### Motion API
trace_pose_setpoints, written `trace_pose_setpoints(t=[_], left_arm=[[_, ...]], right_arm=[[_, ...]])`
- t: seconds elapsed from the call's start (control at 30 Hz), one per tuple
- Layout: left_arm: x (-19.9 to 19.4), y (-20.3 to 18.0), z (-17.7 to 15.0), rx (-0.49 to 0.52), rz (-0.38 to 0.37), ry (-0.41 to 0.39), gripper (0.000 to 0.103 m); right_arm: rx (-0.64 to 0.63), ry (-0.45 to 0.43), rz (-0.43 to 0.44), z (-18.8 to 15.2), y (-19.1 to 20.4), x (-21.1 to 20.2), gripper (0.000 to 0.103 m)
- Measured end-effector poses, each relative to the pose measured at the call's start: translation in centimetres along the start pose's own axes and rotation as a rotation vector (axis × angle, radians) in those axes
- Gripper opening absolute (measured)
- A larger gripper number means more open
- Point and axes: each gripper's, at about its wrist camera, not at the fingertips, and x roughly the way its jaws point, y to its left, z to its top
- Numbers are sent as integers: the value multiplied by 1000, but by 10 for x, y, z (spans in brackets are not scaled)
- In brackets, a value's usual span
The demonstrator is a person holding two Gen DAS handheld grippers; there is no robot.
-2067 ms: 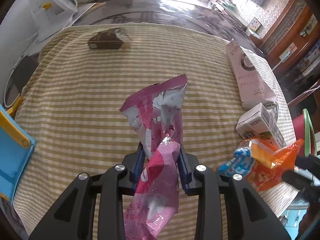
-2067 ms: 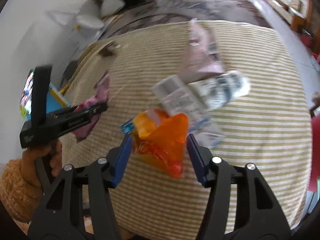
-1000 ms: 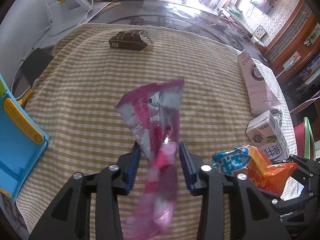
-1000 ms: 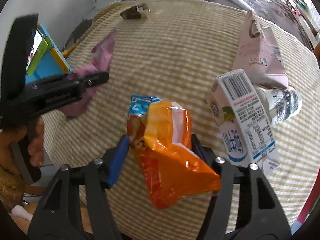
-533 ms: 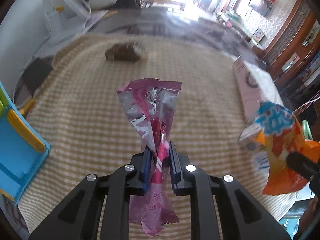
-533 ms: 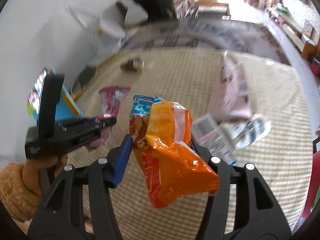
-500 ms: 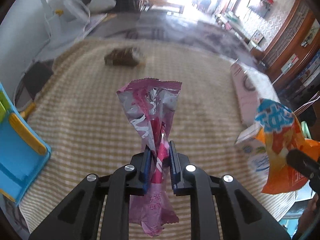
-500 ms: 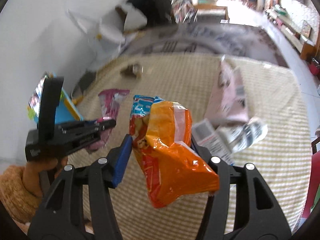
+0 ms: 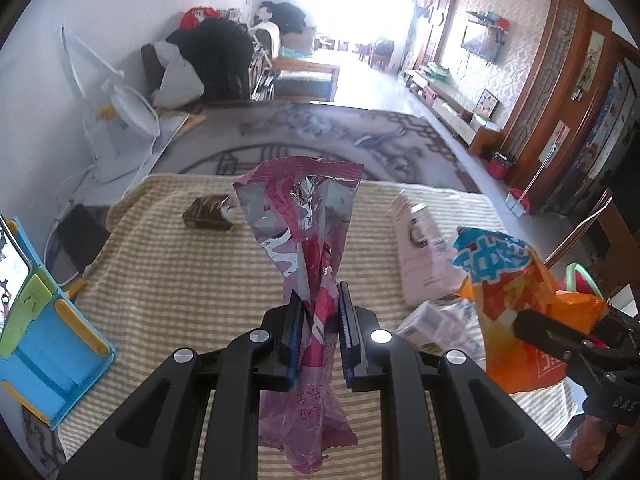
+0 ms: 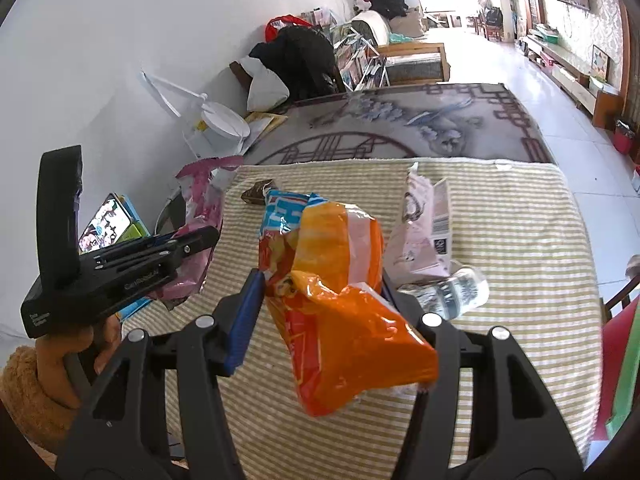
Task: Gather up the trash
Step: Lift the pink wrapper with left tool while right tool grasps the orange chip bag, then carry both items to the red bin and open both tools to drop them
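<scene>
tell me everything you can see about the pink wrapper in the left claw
The pink wrapper is a crinkled, glossy plastic snack bag, magenta and pale pink with a silvery foil lining showing at its torn-open top. The left claw is shut on its narrow middle, pinching it between blue pads. It stands roughly upright, its mouth flaring above the claw and its printed lower end hanging below. It is held above the striped cloth; only the claw visibly touches it.
</scene>
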Motion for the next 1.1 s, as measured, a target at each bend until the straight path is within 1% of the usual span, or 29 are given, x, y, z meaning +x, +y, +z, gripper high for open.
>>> trace_pose_setpoints(t=[0.13,0.23,0.37,0.73,0.93,1.1], left_arm=[[-8,-22,-1,-1,10,-18,13],[-11,-38,-2,-23,18,-23,13],[-14,-67,-3,-30,31,-33,14],[-22,-148,-4,-34,46,-67,14],[-19,-171,-11,-56,58,-59,14],[-19,-192,-11,-43,68,-62,14]], right_arm=[[-23,-22,7,0,-14,-19,54],[-33,-25,17,1,-30,-34,54],[-41,-36,29,1,-54,-54,55],[-49,-50,54,3,-120,-89,55],[-53,-53,71,3,-144,-100,55],[-43,-63,82,2,-163,-112,55]])
